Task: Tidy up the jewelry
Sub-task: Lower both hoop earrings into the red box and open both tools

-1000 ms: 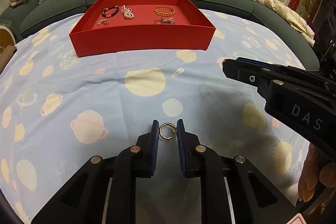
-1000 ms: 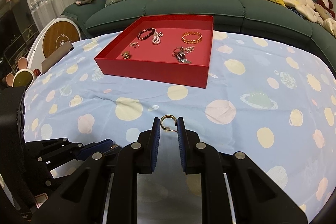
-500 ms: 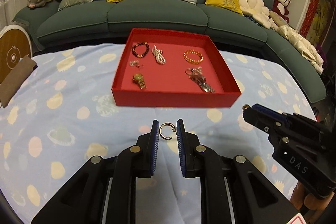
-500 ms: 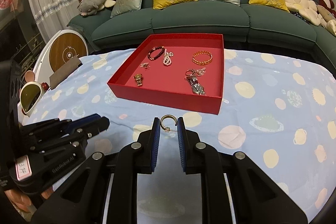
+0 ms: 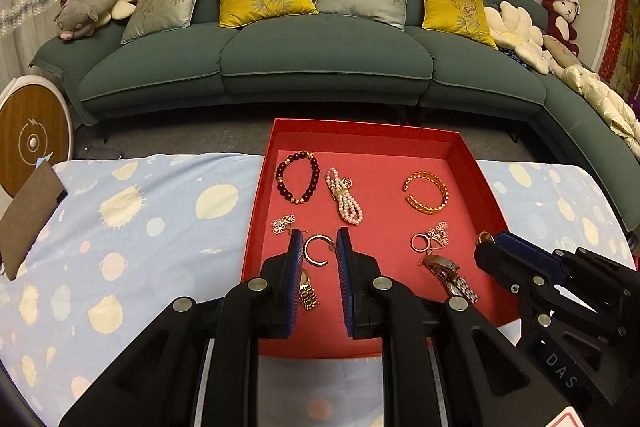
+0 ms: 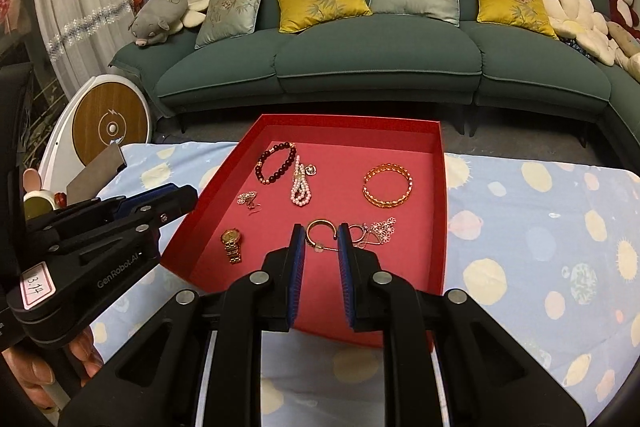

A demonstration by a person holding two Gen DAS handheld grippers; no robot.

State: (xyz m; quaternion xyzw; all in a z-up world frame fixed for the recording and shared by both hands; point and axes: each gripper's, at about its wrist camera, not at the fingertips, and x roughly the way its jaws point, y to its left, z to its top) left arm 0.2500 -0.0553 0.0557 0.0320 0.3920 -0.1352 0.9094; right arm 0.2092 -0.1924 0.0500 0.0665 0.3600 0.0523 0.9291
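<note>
A red tray (image 5: 464,155) (image 6: 438,195) lies on the planet-print cloth. In it are a dark bead bracelet (image 5: 298,182), a pearl strand (image 5: 345,195), a gold bangle (image 5: 426,192), a gold watch (image 6: 232,245), a silver watch (image 5: 450,277) and flower charms (image 5: 282,224). My left gripper (image 5: 317,247) is shut on a gold hoop earring (image 5: 316,250), held over the tray's near left part. My right gripper (image 6: 320,239) is shut on a second gold hoop earring (image 6: 320,233), held over the tray's near middle. Each gripper shows in the other's view: the right (image 5: 496,251), the left (image 6: 172,203).
A green sofa (image 5: 320,59) with yellow and grey cushions stands behind the table. Plush toys (image 5: 86,7) sit at its left end, more at the right. A round wooden-faced device (image 6: 110,125) and a brown card (image 5: 28,211) are at the table's left edge.
Both grippers have lifted off the cloth and moved forward over the red tray, each still holding its hoop earring. The tray now lies right beneath them.
</note>
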